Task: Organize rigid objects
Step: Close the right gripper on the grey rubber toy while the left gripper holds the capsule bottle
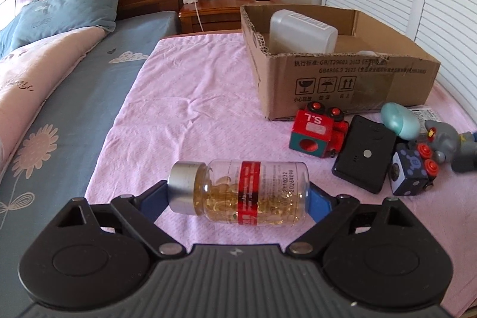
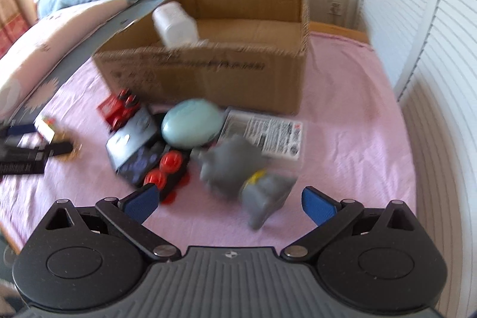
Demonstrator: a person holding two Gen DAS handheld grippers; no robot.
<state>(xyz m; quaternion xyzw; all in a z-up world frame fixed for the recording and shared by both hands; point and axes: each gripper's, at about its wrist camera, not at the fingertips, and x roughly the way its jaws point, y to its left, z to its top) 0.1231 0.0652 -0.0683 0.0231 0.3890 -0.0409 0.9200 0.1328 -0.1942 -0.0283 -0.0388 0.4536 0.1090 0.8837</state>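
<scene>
- Bottle (image 1: 238, 192) of yellow softgel capsules, clear plastic with a silver cap and red label band, lies on its side on the pink cloth (image 1: 190, 97) spread over the bed, seen from the left wrist. It sits crosswise between the blue pads of the left gripper (image 1: 237, 195), cap toward one pad and base toward the other. The jaws stand wide; whether the pads already press on it I cannot tell.
- Bottle looks stiff, light and smooth, so likely slippery and apt to roll. An end-to-end hold may slip; gripping across the labelled middle seems safer.
- Beyond it stands an open cardboard box (image 1: 342, 85) holding a white plastic container (image 1: 301, 32). Beside the box lie a red toy train block (image 1: 316, 133), a black flat case (image 1: 363, 157) and a pale teal egg-shaped item (image 1: 399, 121).
- Right wrist view is blurred. The right gripper (image 2: 231, 203) is spread wide and empty, hovering over a grey toy figure (image 2: 238, 166) near the same box (image 2: 208, 73).
</scene>
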